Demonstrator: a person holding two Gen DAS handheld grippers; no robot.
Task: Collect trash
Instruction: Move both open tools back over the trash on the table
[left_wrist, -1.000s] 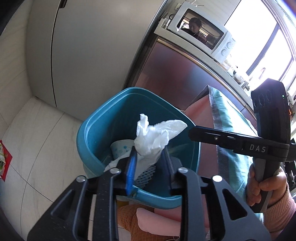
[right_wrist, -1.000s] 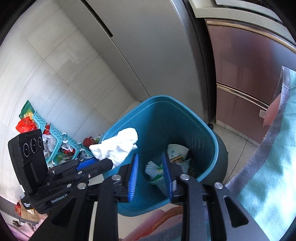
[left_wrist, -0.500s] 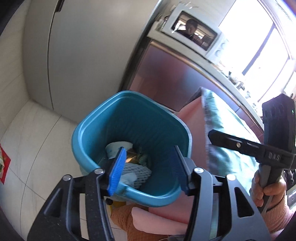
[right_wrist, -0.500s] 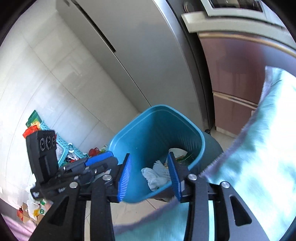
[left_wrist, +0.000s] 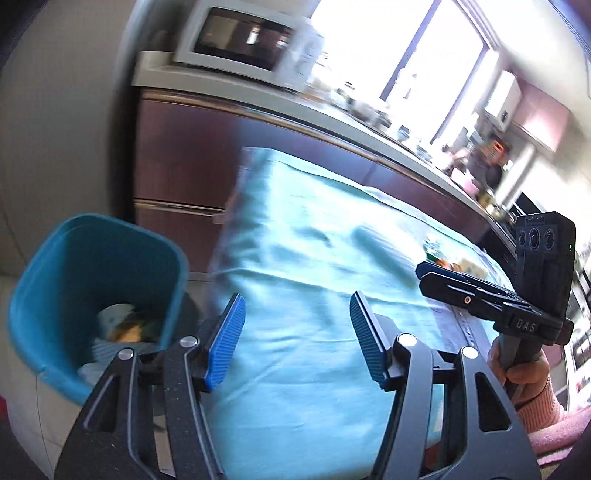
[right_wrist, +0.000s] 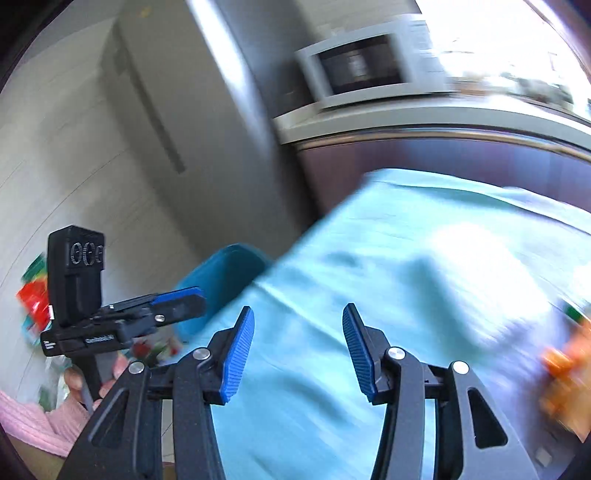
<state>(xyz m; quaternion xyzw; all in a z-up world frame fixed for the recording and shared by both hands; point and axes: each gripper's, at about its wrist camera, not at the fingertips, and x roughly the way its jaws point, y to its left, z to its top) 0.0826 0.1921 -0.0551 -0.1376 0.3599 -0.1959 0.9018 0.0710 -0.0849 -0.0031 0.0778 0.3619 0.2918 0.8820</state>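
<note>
Both claws are opening with nothing between their blue ribbed pads: the left claw (left_wrist: 297, 339) and right claw (right_wrist: 298, 352) are hovering over the light teal cloth-covered counter (left_wrist: 332, 258). Crumpled trash is lying inside the teal plastic bin (left_wrist: 48, 258), standing on the floor beside the counter's end.

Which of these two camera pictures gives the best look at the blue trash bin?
The left wrist view: the blue bin shows nearly whole there, open top towards the camera, blurred trash inside. The right wrist view catches only part of it, beyond the turquoise cloth's edge, contents hidden.
</note>
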